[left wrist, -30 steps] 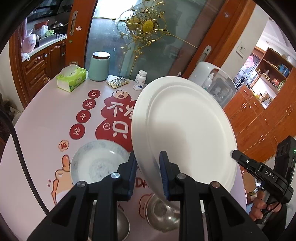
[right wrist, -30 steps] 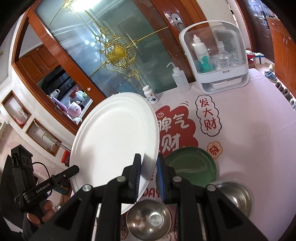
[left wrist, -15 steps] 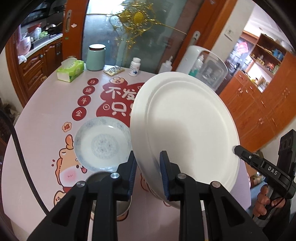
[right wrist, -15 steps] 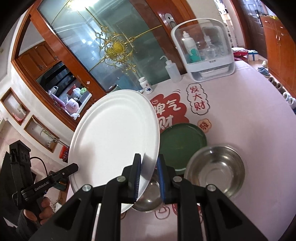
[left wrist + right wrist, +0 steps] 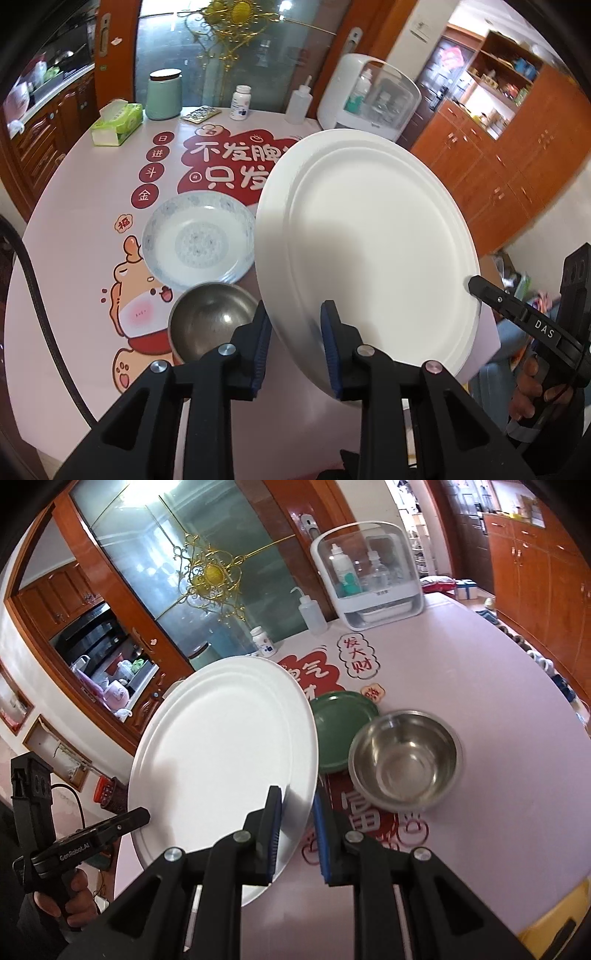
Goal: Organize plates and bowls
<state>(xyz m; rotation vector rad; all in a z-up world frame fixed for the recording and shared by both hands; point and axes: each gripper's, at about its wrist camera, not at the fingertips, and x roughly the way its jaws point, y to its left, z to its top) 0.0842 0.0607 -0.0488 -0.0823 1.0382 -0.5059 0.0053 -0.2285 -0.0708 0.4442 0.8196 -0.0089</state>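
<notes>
Over the pink round table I hold a large white round plate tilted; my left claw is opening around its rim, my right claw stays clamped on the opposite edge.

Both handheld tools are matte black plastic, the left gripper and right gripper each with blue ribbed fingers, round silver screws on angular arms, white lettering on the side bars, and a black cable at left.
</notes>
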